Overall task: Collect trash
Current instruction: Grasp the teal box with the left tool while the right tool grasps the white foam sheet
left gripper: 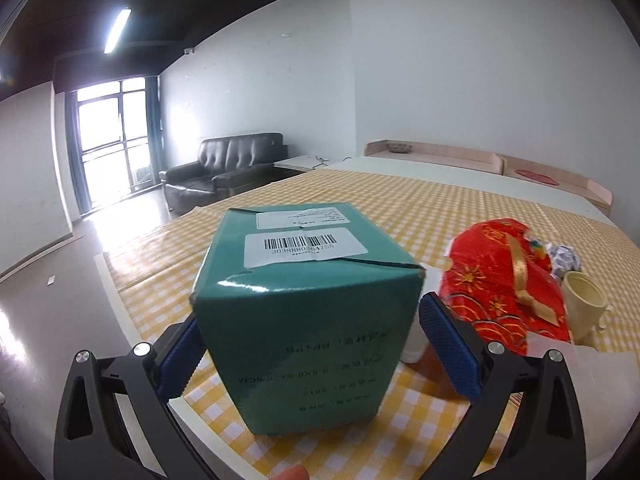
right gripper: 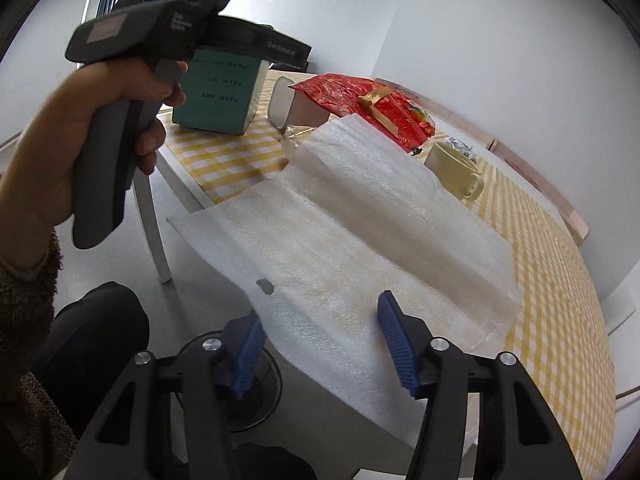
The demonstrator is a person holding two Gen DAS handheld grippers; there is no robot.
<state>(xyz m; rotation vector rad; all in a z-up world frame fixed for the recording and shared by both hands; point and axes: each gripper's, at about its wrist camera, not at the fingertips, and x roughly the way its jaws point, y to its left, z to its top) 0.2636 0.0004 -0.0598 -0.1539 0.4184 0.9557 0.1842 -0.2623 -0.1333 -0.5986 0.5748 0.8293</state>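
A teal cardboard box [left gripper: 304,320] with a barcode label stands on the near corner of the yellow-check table [left gripper: 400,200]. My left gripper [left gripper: 310,312] straddles it; the left pad is at the box's side and a gap shows at the right pad. In the right wrist view, a white foam sheet [right gripper: 360,220] hangs over the table edge. My right gripper [right gripper: 320,306] is open around that overhanging edge, one finger under the sheet and one over it, not pinching. Red foil wrapping [right gripper: 372,100] and crumpled foil [right gripper: 460,145] lie farther back.
A cream cup [right gripper: 452,168] stands beside the red wrapping, and a white container [right gripper: 282,100] behind the foam. A hand [right gripper: 100,120] holds the left gripper's handle. Below the table edge are a white table leg [right gripper: 154,216] and a round black base [right gripper: 264,392]. A sofa [left gripper: 224,168] stands far off.
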